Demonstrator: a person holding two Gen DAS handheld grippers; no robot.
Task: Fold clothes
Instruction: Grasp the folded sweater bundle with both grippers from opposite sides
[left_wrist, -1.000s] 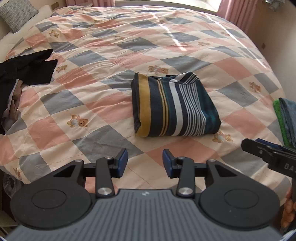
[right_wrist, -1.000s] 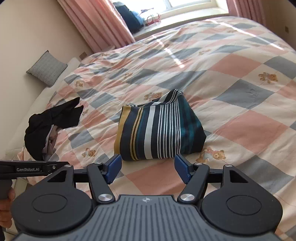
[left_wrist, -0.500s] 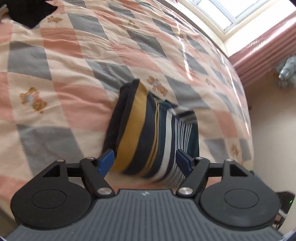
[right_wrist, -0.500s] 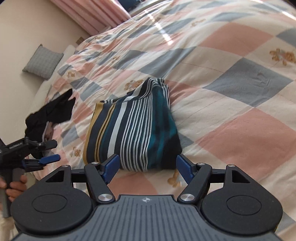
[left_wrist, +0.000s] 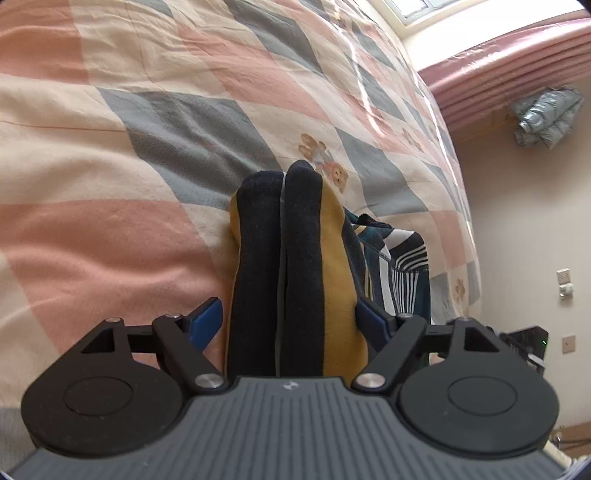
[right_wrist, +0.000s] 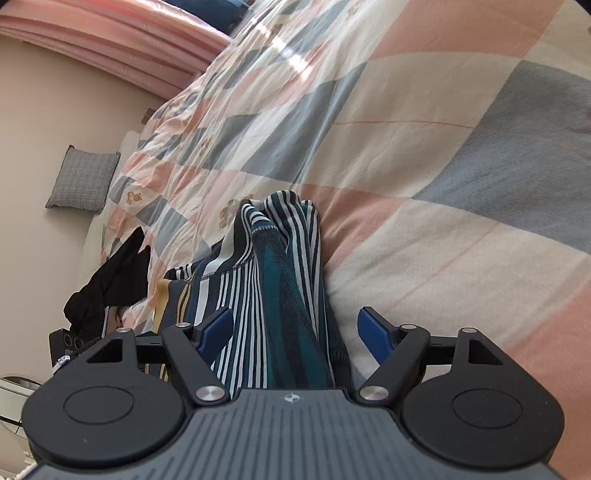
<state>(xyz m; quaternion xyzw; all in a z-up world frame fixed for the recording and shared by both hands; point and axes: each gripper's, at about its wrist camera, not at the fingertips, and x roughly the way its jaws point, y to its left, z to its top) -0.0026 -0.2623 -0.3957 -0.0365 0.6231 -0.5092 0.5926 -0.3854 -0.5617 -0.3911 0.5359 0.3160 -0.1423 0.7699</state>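
Left wrist view: folded striped garment (left_wrist: 291, 266) lies between the spread left claw (left_wrist: 290, 319).

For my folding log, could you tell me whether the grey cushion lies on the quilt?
No, the grey cushion leans against the wall beside the quilt.

The right gripper (right_wrist: 295, 328) filled the bottom of the frame, its jaws spread wide on either side of the folded striped garment (right_wrist: 280, 288). The left blue pad lay against the fabric; the right pad stood clear of it, over the quilt. The garment ran from bottom centre up to mid-frame, teal and white stripes uppermost, a mustard band showing at its left edge. It lay on the checked pink, grey and cream quilt (right_wrist: 424, 155). At the left, a black garment (right_wrist: 110, 280) lay crumpled on the bed. A grey cushion (right_wrist: 83, 179) stood at the upper left against the wall, and pink curtains (right_wrist: 122, 37) hung along the top left.
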